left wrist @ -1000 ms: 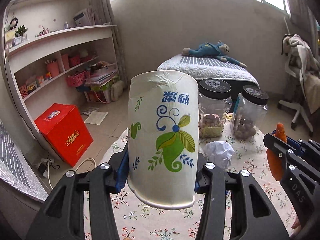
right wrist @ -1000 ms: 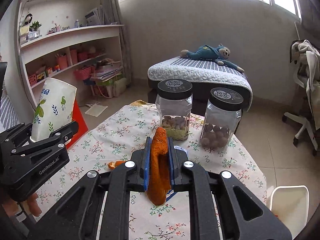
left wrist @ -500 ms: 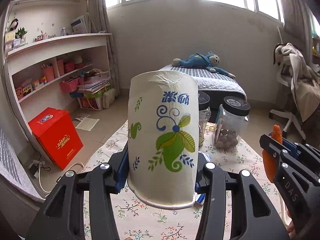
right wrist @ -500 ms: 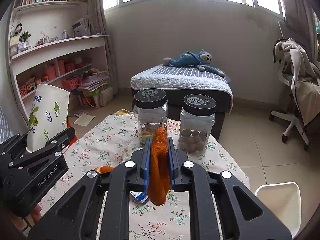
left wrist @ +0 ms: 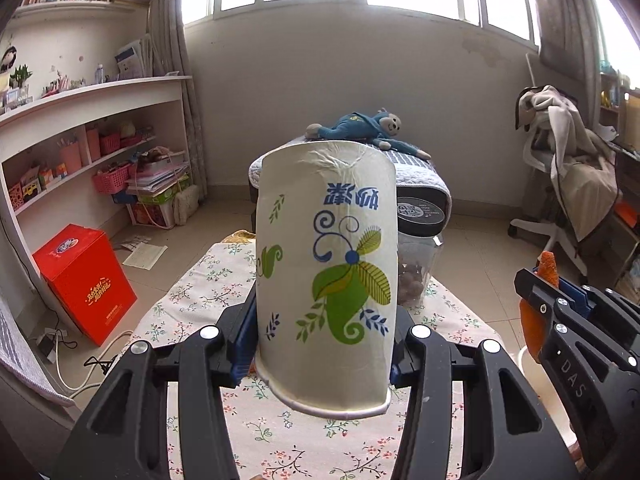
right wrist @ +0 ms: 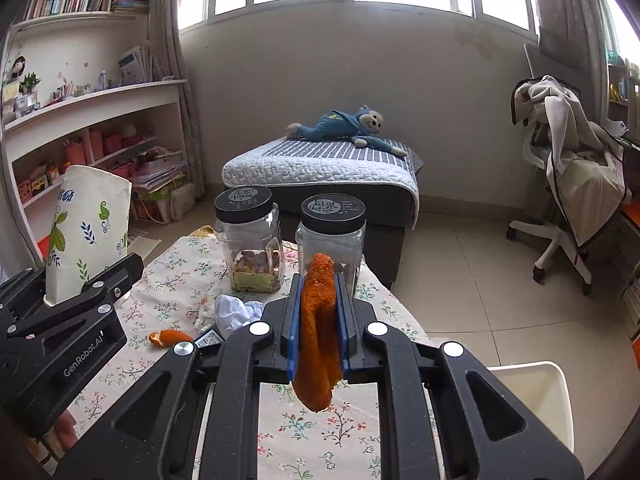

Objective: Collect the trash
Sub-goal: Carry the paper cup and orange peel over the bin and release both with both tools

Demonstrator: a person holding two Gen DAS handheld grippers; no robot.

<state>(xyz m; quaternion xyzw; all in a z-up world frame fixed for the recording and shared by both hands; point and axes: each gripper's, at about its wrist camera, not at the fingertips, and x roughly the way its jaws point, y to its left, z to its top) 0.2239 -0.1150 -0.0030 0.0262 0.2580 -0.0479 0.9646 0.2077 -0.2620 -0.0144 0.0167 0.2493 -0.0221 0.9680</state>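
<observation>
The left gripper [left wrist: 324, 344] held a light, crushable paper cup [left wrist: 326, 272] upside down near its rim, above the worktop [left wrist: 200, 284]. The right gripper [right wrist: 318, 320] pinched a limp orange peel [right wrist: 318, 332], its fingers nearly together; both pieces seemed to need only gentle pressure.

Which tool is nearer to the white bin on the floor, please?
Right. The right tool, holding orange peel, is beside the white bin; the left tool, gripping the paper cup, is farther away.

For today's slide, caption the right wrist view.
Right hand-held gripper clamps orange peel above the floral tablecloth, two jars beyond.
</observation>
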